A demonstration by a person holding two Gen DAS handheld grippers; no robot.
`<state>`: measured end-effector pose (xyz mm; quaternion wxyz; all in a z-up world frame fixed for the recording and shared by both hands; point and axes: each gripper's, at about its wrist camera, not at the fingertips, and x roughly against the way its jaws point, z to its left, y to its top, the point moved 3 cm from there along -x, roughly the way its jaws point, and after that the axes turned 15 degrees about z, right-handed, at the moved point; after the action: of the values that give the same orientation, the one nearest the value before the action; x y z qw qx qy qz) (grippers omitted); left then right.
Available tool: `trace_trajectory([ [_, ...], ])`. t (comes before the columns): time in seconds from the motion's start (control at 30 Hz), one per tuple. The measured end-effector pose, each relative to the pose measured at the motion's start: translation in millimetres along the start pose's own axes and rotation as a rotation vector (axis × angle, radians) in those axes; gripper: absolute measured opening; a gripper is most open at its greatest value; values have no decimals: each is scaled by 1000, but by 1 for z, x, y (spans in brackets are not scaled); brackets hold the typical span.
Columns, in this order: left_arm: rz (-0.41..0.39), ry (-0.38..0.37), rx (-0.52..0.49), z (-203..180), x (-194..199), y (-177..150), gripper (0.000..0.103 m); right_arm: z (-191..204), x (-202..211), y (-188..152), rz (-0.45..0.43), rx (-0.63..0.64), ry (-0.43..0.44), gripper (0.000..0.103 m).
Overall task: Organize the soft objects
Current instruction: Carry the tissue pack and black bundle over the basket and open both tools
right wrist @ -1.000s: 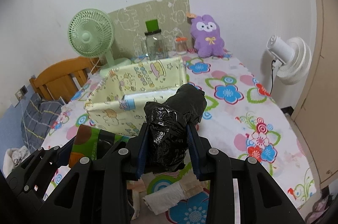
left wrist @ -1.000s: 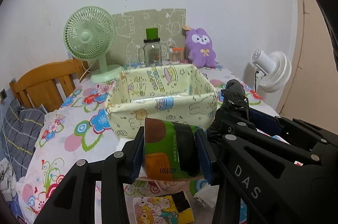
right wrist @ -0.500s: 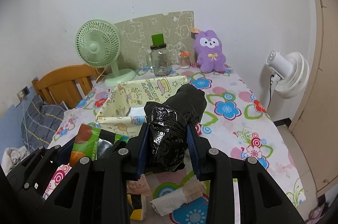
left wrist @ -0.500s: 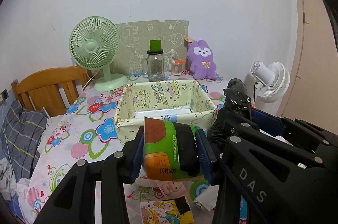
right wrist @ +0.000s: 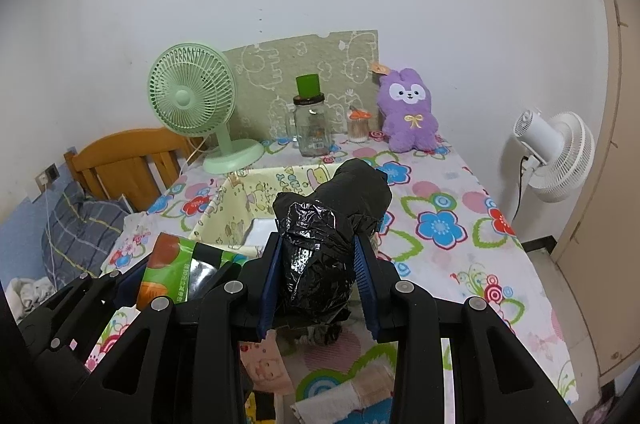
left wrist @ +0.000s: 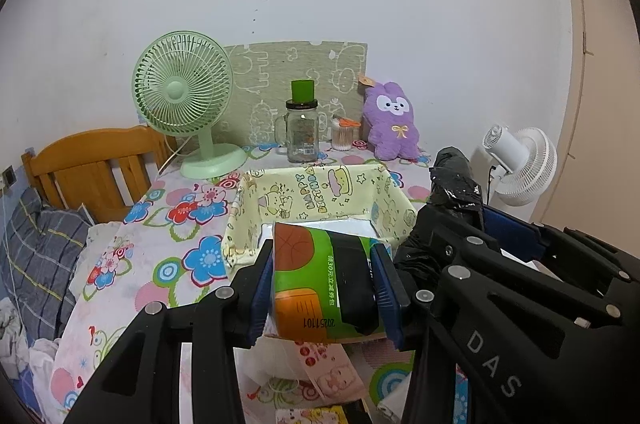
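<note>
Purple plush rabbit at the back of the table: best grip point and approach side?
Pinch the purple plush rabbit across its torso, at the yellow bow, coming from the front. It sits upright facing forward against the wall, so the back is closed off; the swab jar crowds one flank, and the ears are short.

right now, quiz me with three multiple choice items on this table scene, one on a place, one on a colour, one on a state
1. Where does the plush rabbit sit?
A. inside the yellow box
B. at the table's far edge by the wall
C. on the wooden chair

2. What colour is the desk fan on the table?
A. light green
B. red
C. black

3. What is the right gripper doing?
A. hanging open and empty
B. shut on the black plastic bundle
C. shut on the glass jar

Answers:
1 B, it stands against the wall beside the jar.
2 A, cage, stem and base are pale green.
3 B, both pads press the bundle's sides.
</note>
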<state>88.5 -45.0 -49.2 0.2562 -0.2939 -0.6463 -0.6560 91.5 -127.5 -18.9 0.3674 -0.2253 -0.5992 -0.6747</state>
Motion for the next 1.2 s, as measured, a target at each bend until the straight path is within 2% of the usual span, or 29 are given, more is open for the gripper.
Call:
trace_trajectory([
  [0.73, -15, 13, 0, 12, -33, 45, 47, 4, -31, 46, -29, 18, 19, 38],
  [1.2, 23, 17, 6, 18, -69, 63, 47, 1, -67, 68, -13, 19, 23, 38],
])
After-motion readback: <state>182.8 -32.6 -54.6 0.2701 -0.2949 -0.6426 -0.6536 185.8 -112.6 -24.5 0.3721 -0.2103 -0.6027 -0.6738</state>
